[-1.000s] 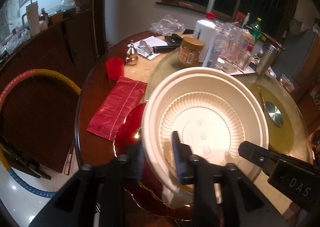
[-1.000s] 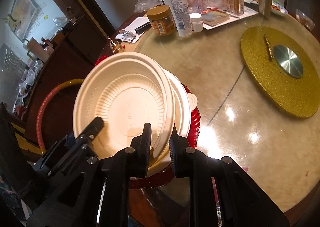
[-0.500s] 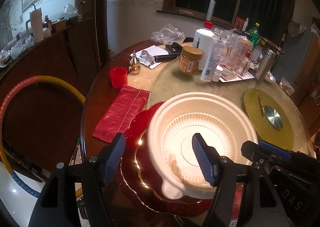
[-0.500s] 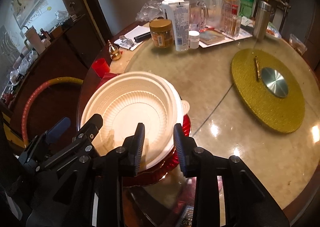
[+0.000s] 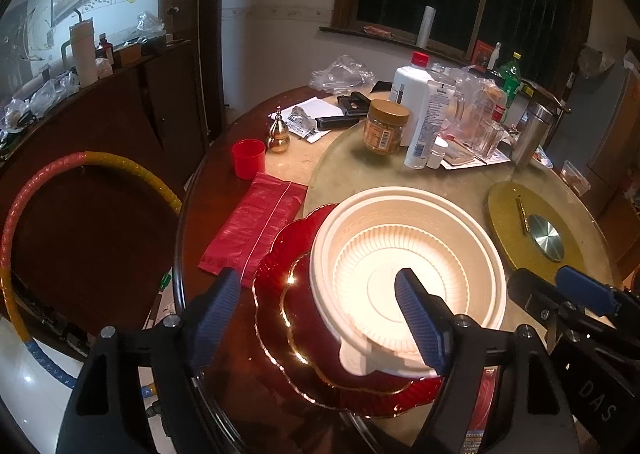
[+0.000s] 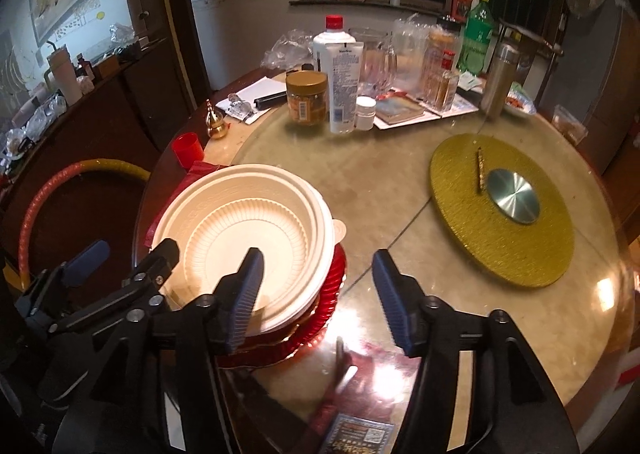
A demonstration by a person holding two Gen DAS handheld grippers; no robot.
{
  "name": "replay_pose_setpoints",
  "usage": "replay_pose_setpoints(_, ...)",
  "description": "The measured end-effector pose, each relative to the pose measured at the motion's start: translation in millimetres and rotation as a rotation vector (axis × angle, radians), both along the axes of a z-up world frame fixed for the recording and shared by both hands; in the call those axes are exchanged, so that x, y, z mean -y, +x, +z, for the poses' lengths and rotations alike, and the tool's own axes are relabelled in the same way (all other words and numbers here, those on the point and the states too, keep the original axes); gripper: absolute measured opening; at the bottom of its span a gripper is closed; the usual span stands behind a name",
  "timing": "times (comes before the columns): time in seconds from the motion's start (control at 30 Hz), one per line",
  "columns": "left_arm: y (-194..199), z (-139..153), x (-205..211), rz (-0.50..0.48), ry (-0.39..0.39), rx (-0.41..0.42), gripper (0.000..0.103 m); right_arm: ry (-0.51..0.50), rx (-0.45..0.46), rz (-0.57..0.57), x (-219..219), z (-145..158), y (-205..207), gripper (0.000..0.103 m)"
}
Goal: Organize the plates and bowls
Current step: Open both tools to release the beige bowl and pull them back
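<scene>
While their jaws are opening, each hand-held gripper (image 5: 318, 318) (image 6: 318, 296) grips nothing above the bowls (image 5: 408, 254).

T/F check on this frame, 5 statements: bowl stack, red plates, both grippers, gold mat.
1. The white bowls sit nested on the red plates. True.
2. The left gripper is clamped on the bowl rim. False: its jaws are opening, pads clear of the rim.
3. The right gripper holds a bowl. False: its jaws are opening and grip nothing.
4. A round silver disc lies on the gold mat. True.
5. The red cup is stacked inside the bowls. False: it stands apart on the table, near the gold gourd ornament.
</scene>
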State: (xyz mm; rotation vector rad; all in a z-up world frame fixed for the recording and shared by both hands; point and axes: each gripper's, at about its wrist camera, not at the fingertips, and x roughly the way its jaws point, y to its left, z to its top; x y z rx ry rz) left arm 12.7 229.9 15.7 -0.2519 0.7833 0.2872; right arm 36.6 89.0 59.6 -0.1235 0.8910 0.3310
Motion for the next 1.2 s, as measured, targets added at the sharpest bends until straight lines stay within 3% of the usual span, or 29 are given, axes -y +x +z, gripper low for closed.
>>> replay_pose_setpoints(0.1,-8.7,1.2,0.0,0.009,0.013,0.011,0.081,0.012,0.014,0.025,3.7,1.2,-4.7,0.071)
replay_pose_setpoints(0.47,-21.6,-6.8,8.7,0.032,0.096,-0.008,0.082,0.101,0.067,0.042,29.1,-2.4,-23.0,0.070)
replay_pose_setpoints(0.63,-24.6,-7.0,14.5,0.028,0.104,-0.010,0.082,0.077,0.090,0.068,36.6,-7.2,-27.1,0.070)
replay_pose_setpoints(0.87,-33.8,2.9,22.4,0.008,0.097,0.034,0.082,0.096,0.194,0.143,49.2,-1.3,-37.5,0.070)
replay_pose_setpoints(1.03,-35.4,7.3,26.6,-0.010,0.074,0.060,0.082,0.064,0.190,0.200,49.1,-6.5,-38.1,0.070)
replay_pose_setpoints(1.2,-30.8,5.3,32.6,0.017,0.125,0.026,0.082,0.023,0.225,0.231,46.1,-5.8,-43.5,0.070)
